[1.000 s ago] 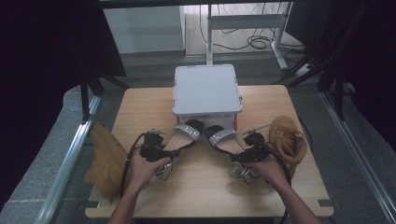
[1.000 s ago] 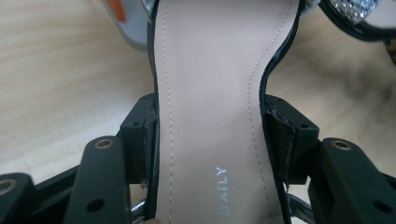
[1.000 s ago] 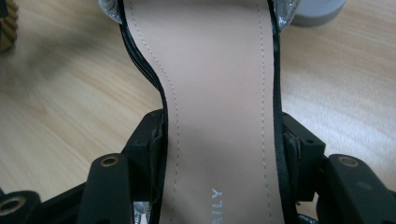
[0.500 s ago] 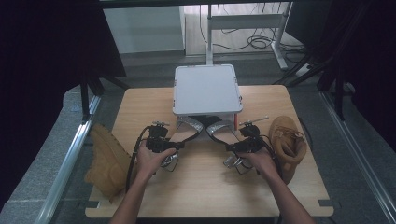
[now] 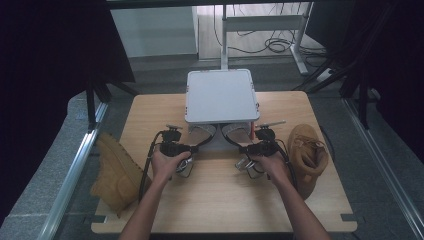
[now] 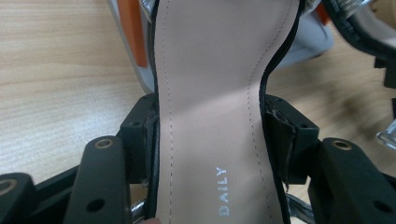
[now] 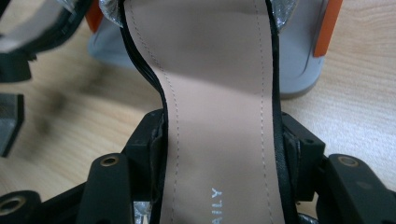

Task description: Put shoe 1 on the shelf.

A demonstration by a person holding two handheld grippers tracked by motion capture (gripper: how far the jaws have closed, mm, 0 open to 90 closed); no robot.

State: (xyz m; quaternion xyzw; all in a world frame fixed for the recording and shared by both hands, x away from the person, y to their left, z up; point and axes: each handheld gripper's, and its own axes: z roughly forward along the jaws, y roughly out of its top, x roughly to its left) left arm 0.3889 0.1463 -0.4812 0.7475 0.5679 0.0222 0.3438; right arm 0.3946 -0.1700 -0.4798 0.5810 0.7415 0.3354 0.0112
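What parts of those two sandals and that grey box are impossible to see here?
- Left sandal: toe hidden in the high view under the grey box; cut off by the top edge in the left gripper view.
- Right sandal: toe likewise cut off by the top edge in the right gripper view.
- Box contents: hidden by its lid.
- Insole lettering: first letter cut off in the right gripper view.

Grey lidded box (image 5: 221,95) blocks the table's far middle; both sandal toes (image 5: 202,133) (image 5: 235,132) sit under its near edge. Tan boot (image 5: 306,157) crowds right side, second boot (image 5: 116,172) overhangs left edge. Near tabletop (image 5: 220,200) between the forearms open.
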